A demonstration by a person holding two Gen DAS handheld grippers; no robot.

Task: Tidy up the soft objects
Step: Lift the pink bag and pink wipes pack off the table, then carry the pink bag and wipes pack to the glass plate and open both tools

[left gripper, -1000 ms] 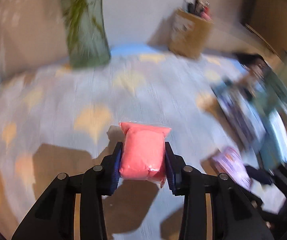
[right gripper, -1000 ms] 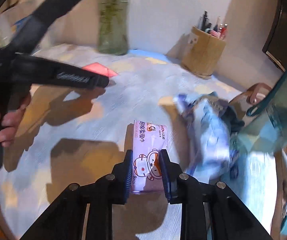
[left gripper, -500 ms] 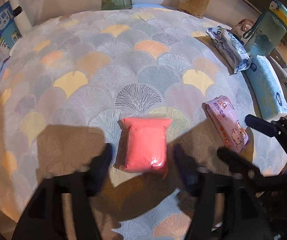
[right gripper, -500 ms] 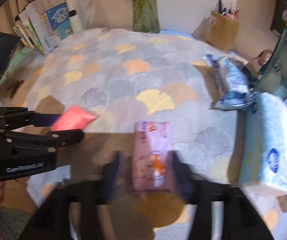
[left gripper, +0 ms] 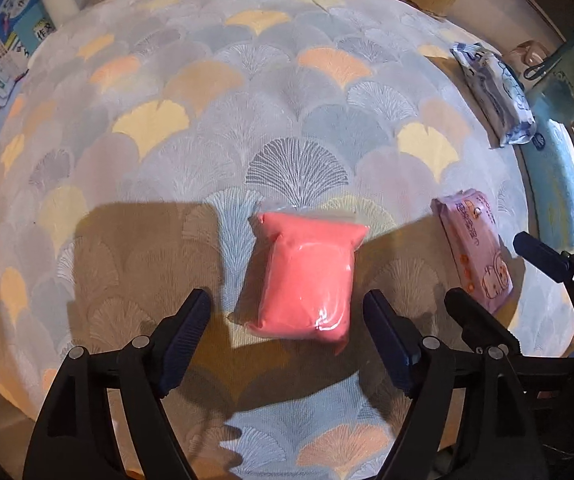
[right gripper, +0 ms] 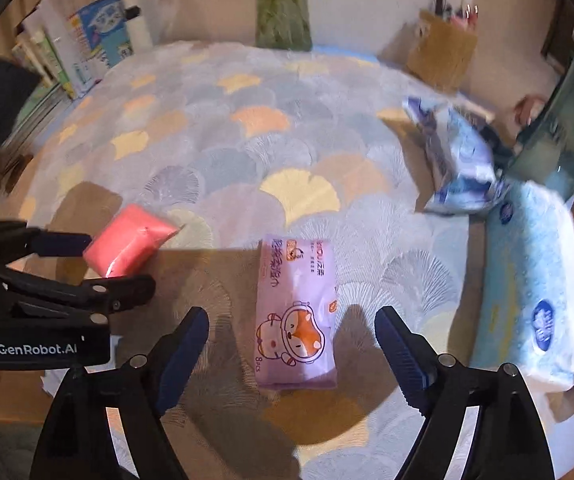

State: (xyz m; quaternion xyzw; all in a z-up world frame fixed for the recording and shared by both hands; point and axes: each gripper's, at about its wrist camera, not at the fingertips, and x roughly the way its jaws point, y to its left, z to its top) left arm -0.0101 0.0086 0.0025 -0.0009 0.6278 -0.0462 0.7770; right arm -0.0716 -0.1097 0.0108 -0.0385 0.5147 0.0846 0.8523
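Note:
A pink soft pouch (left gripper: 307,276) lies flat on the fan-patterned cloth. My left gripper (left gripper: 287,316) straddles it, jaws still opening, with a clear gap on each side of the pouch. A purple tissue pack (right gripper: 295,312) with a cartoon fox lies flat between the jaws of my right gripper (right gripper: 291,332), which are also opening and do not touch it. In the left wrist view the purple pack (left gripper: 475,252) lies to the right, with the right gripper's fingers (left gripper: 539,256) beside it. The pink pouch (right gripper: 127,248) and the left gripper (right gripper: 99,264) show at the left of the right wrist view.
A blue-and-white wipes pack (right gripper: 459,164) and a long light-blue tissue pack (right gripper: 531,284) lie at the right, near a green-tinted bottle (right gripper: 563,136). A pen holder (right gripper: 443,52), a green vase (right gripper: 283,12) and upright books (right gripper: 87,44) line the back. The cloth (left gripper: 287,100) covers the table.
Both grippers went from shut on their packs to open. The pink pouch and the purple pack now rest on the cloth. Both views tilted downward.

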